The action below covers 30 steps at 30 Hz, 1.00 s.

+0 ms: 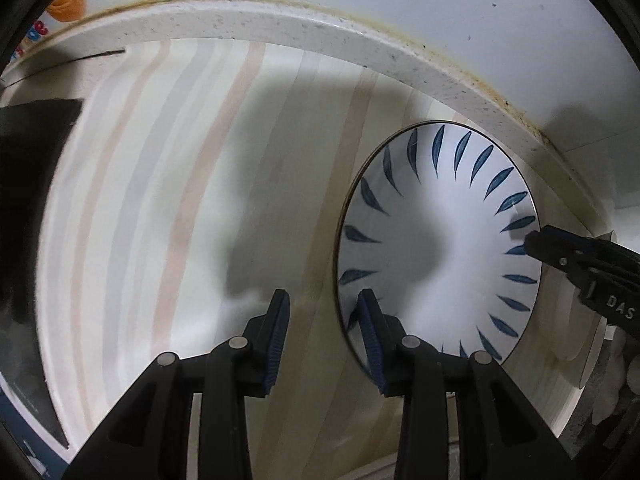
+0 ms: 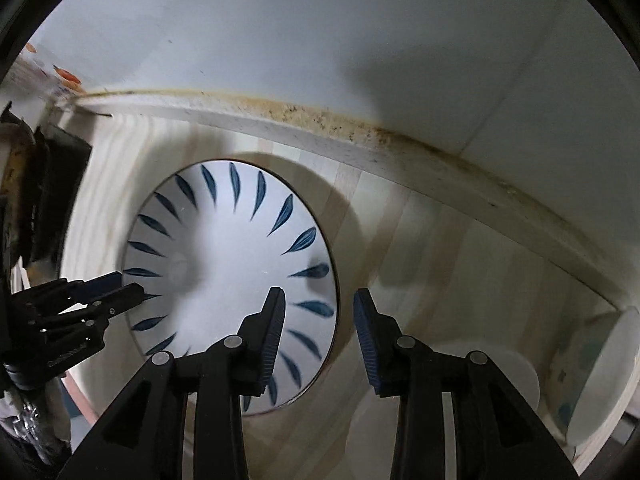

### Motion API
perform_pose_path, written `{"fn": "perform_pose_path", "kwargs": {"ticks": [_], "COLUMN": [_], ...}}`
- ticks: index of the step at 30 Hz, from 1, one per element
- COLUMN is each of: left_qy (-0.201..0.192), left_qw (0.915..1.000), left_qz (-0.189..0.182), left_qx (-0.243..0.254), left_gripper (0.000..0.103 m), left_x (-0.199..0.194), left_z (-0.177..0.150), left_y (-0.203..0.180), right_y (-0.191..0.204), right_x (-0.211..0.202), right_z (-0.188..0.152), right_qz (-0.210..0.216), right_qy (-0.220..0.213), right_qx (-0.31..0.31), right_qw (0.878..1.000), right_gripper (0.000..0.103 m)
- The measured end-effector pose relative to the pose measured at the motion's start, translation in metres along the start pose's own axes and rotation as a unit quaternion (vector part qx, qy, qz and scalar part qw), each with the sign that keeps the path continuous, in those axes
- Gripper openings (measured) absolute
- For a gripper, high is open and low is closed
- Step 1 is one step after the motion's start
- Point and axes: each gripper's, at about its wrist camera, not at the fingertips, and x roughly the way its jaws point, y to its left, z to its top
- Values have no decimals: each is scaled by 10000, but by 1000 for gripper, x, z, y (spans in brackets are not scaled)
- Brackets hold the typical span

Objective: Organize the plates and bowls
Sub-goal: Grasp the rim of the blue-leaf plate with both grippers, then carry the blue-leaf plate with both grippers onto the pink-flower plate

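Observation:
A white plate with blue leaf marks around its rim (image 1: 440, 248) lies flat on the striped wooden counter (image 1: 180, 200); it also shows in the right wrist view (image 2: 232, 280). My left gripper (image 1: 323, 312) is open and empty, its jaws straddling the plate's left edge. My right gripper (image 2: 319, 312) is open and empty, its jaws straddling the plate's right edge. The right gripper's tip (image 1: 538, 240) shows over the plate's right rim in the left wrist view. The left gripper (image 2: 128, 288) shows at the plate's left rim in the right wrist view.
A speckled white ledge (image 1: 280, 16) runs along the back against the wall. A dark object (image 1: 28, 200) stands at the counter's left. White dishes (image 2: 516, 372) and a white bowl (image 2: 600, 368) sit at the right, by the counter's end.

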Motion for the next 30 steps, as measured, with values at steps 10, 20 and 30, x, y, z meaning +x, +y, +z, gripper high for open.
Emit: {"fn": "perform_pose_path", "kwargs": {"ticks": [10, 20, 30], "left_qy": [-87, -194, -496], "left_qw": [9996, 9994, 9966], "left_qz": [-62, -4, -102], "left_qx": [245, 286, 649], "left_gripper": [23, 22, 22], "left_x": [6, -20, -84], "left_z": [1, 2, -30], "left_y": [-18, -32, -41], "right_y": [-6, -4, 15], "right_x": [24, -1, -64], "right_z": [6, -8, -48], "right_qz": [134, 400, 535], "right_qy": [299, 207, -96], "right_qx": [-64, 24, 167], "right_qw": [9994, 9990, 9984], "right_gripper": [20, 17, 17]}}
